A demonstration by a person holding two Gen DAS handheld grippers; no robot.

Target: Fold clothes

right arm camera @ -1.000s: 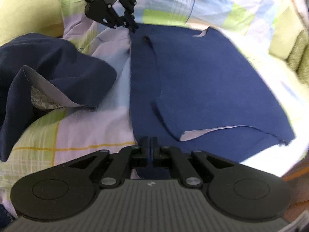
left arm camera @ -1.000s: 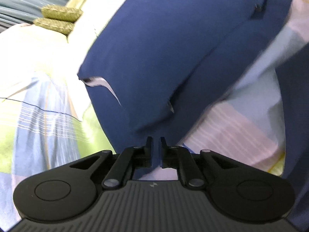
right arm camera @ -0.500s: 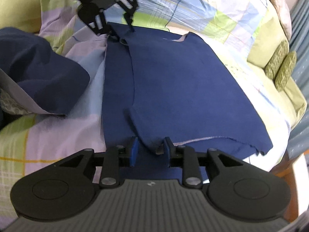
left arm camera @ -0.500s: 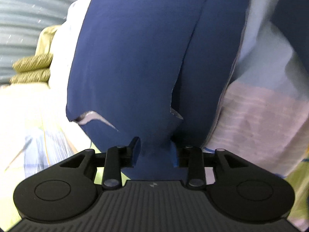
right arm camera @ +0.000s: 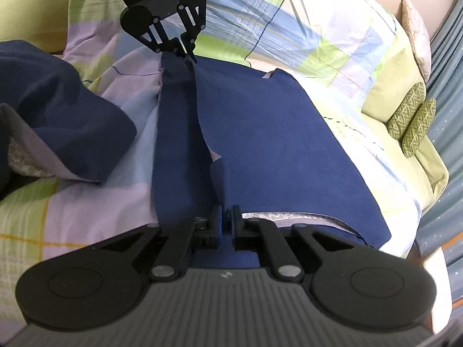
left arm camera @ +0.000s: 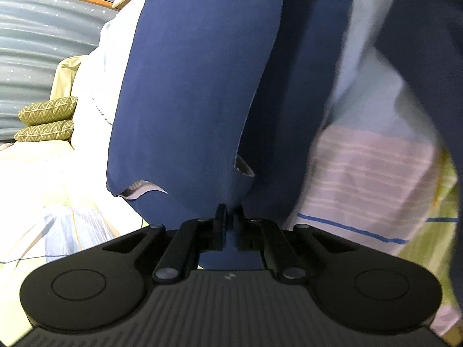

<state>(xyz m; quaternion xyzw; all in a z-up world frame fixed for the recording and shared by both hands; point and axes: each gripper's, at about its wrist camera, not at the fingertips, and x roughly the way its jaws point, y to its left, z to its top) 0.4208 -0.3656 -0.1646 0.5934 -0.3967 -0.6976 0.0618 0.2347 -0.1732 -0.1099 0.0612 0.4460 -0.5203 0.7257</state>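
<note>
In the right wrist view, the right claw (right arm camera: 225, 217) sits at the bottom centre of the frame, its jaws clenched on the near end of a raised fold in a navy blue garment (right arm camera: 275, 144). A pale hem of the garment's inner side shows just to the right of the claw.

From there the navy blue garment runs away up the frame, spread mostly flat on a bed covered by a checked bedsheet (right arm camera: 289, 37) in green, blue and lilac. Its long axis goes from the near claw straight to the far one. A lengthwise flap edge follows that line, with a narrow strip of the garment to its left and the broad panel to its right.

At the top of the frame, left of centre, the left claw (right arm camera: 185, 47) is pinched shut on the far end of the same fold. In its own view the left claw (left arm camera: 230, 212) is closed on navy cloth, which hangs taut ahead of it.

So each claw holds one end of the same edge, and the broad panel lies to the right of it in the right wrist view. The fold probably has to travel that way.

A second dark blue garment (right arm camera: 58, 110) lies heaped at the left. Two green patterned cushions (right arm camera: 411, 121) rest at the far right.
</note>
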